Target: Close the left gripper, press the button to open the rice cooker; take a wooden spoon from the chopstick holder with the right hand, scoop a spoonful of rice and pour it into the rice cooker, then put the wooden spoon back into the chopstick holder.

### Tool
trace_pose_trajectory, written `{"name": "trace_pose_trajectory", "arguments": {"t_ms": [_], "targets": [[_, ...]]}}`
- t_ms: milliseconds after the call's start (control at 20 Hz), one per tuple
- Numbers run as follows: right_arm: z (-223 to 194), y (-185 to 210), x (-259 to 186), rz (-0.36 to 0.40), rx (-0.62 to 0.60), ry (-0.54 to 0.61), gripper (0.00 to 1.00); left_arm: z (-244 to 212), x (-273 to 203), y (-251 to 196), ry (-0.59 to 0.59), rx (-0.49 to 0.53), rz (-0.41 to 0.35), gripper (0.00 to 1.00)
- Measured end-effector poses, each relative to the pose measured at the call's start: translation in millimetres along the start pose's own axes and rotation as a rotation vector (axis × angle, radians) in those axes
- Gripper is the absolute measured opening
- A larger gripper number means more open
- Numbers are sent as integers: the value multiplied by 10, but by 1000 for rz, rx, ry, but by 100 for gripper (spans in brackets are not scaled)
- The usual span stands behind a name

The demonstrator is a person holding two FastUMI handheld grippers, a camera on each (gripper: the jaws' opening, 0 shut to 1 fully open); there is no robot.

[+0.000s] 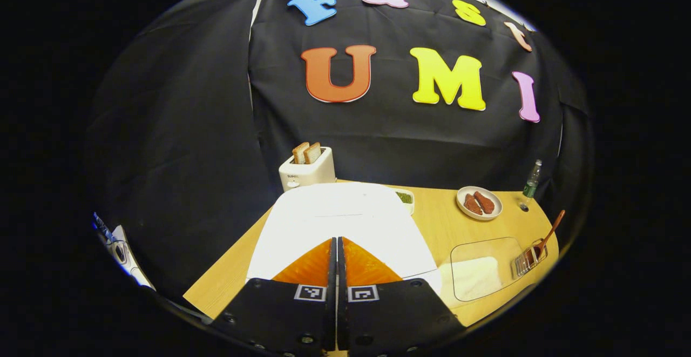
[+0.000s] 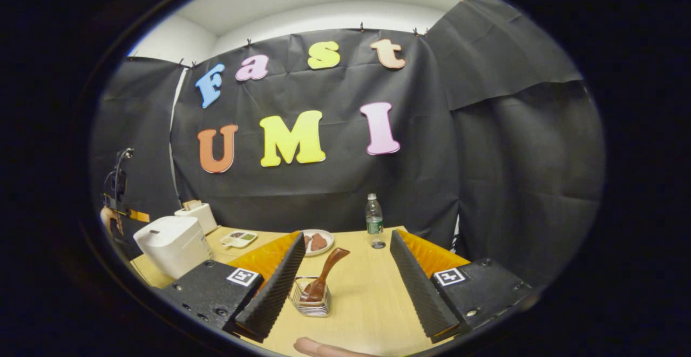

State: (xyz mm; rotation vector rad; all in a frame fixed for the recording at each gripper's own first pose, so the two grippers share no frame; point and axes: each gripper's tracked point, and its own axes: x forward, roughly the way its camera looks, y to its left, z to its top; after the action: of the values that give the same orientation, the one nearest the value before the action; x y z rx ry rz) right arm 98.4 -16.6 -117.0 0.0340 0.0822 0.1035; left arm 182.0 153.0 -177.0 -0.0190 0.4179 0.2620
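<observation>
Table [image 1: 432, 227]: a pale wooden top is seen, on which all the task's things stand.
Rice cooker [image 1: 340, 222]: a white body with its lid down is seen directly ahead of and below the left gripper; in the right gripper view it stands far to the left [image 2: 171, 246], well apart from the right gripper.
Rice container [image 1: 480, 270]: a clear box holding white rice is placed just right of the rice cooker, between it and the chopstick holder.
Chopstick holder [image 2: 312, 297]: a small wire basket is seen straight ahead of the right gripper, nearer its left finger; in the left gripper view it sits at the far right edge of the table [image 1: 528, 260].
Wooden spoon [image 2: 324, 276]: it is stood in the chopstick holder, bowl down, with its long axis tilted and the handle leaning up and to the right, toward the open gap between the fingers.
Left gripper [image 1: 337, 254]: its fingers are pressed together with nothing between them; it is held level over the rice cooker lid, pointing forward. The button cannot be made out.
Right gripper [image 2: 345, 276]: its fingers are spread wide and empty; it is held low and level over the table, aimed at the spoon.
Nearer hand: the rice cooker is judged to be the left gripper's, the spoon the right's.
Step in hand: the press on the button is judged not yet done, since the lid is down.
</observation>
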Motion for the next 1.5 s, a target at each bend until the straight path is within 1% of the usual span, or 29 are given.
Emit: {"name": "trace_pose_trajectory", "arguments": {"t_ms": [250,400,600,700,850,1050,1150,1300,1400,1500], "targets": [[-96,-39,41,-2,2,23,100,-202,167,-19,76,-27,-7,1],[-122,-46,26,-3,-2,25,100,-236,155,-25,75,-15,9,1],[-104,-84,-14,-36,-57,-16,100,-287,64,-42,94,-14,13,2],[-143,-33,-28,-25,-62,-14,100,-337,97,-49,106,2,9,2],[-198,6,-61,-13,-47,5,100,-358,83,-42,107,-8,5,2],[-210,-4,-144,-13,-57,9,100,-319,66,-37,86,-30,-13,2],[-228,-38,-184,-19,-63,8,100,-233,-8,2,57,-19,4,2],[-311,-19,-248,-8,-43,32,100,60,-238,65,-35,6,39,2],[-357,34,-292,14,-32,46,100,175,-458,-54,-62,-36,-9,1],[-361,55,-324,21,-41,39,100,204,-655,-17,-100,-20,-2,1]]}}
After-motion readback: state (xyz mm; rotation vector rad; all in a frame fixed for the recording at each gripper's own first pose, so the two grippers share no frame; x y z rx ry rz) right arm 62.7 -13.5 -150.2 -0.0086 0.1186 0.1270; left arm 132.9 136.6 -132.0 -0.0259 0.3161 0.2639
